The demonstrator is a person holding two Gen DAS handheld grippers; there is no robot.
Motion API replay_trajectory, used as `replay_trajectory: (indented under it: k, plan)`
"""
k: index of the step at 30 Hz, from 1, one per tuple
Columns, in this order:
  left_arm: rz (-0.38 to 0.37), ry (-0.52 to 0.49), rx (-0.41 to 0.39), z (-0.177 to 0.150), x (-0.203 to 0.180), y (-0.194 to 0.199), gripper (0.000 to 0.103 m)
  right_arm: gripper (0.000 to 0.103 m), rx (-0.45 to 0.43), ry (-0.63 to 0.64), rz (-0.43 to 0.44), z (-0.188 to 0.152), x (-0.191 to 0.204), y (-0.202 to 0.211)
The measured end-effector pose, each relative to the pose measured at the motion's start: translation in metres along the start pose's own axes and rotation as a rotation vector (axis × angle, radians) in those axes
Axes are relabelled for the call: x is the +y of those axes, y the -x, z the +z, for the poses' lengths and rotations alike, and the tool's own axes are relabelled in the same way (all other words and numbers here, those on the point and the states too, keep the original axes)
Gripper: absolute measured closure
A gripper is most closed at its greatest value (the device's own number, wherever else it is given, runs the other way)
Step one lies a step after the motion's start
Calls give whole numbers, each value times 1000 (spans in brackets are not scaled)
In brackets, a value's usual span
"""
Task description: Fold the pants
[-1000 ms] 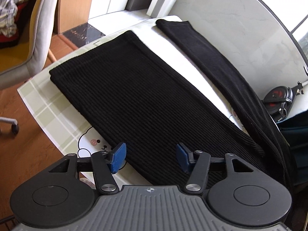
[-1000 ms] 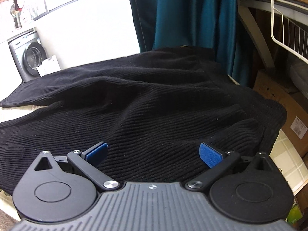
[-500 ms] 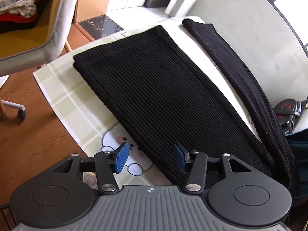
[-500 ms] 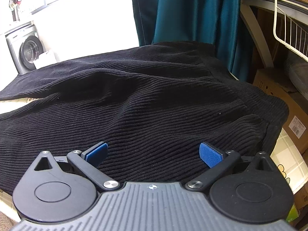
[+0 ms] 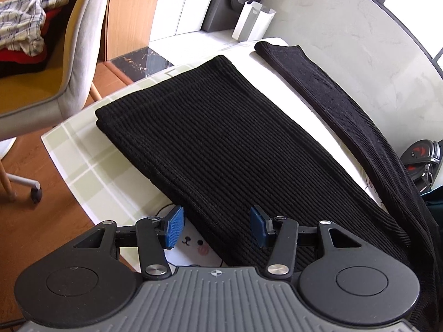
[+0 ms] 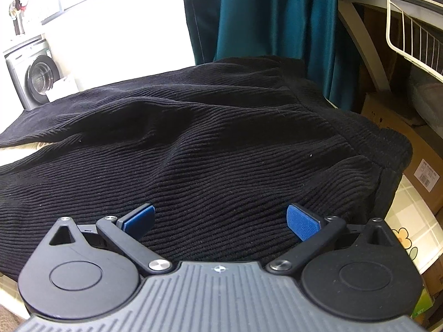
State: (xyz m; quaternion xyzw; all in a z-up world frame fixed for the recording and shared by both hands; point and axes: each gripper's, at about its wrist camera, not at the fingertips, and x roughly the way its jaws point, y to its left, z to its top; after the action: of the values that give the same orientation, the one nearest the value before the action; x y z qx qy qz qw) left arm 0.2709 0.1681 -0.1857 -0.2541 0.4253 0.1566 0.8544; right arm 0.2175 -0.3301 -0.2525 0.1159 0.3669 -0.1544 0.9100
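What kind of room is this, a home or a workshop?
Most likely a home, perhaps a laundry or utility corner. A washer stands by the wall, black pants lie on a table with a checked cover, and clothes are piled on a chair.

Black ribbed pants (image 6: 210, 144) fill the middle of the frame, rumpled into soft ridges, their waistband toward the right edge. At the bottom the right hand-held gripper (image 6: 220, 220) hangs over the cloth with its blue pads (image 6: 301, 221) spread wide, nothing between them. A teal curtain (image 6: 263, 22) hangs top centre, a washing machine (image 6: 33, 74) stands upper left, and what looks like a checked worktop (image 6: 412, 215) shows lower right
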Motion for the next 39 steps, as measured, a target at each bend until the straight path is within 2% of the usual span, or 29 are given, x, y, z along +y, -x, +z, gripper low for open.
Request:
replay_trajectory:
  k: [10, 17, 20, 24, 33, 37, 39]
  plan:
    - [3, 18, -45, 1, 1, -3, 49, 0, -2, 16, -12, -4, 1, -3]
    - [55, -28, -142, -1, -7, -11, 47, 0, -67, -76, 23, -5, -23, 14]
    - [76, -59, -169, -1, -14, -15, 45, 0, -121, -119, 43, -7, -35, 26]
    - [94, -69, -173, -1, -20, -16, 44, 0, -172, -130, -63, -8, -46, 38]
    - [89, -4, -150, -5, -19, -12, 43, 0, -96, -332, -79, -13, -90, 25]
    - [76, -6, -146, -13, -21, -8, 43, 0, -83, -420, -37, -20, -104, 21]
    - [72, -9, -150, -17, -22, -7, 43, 0, -110, -441, -5, -22, -108, 24]
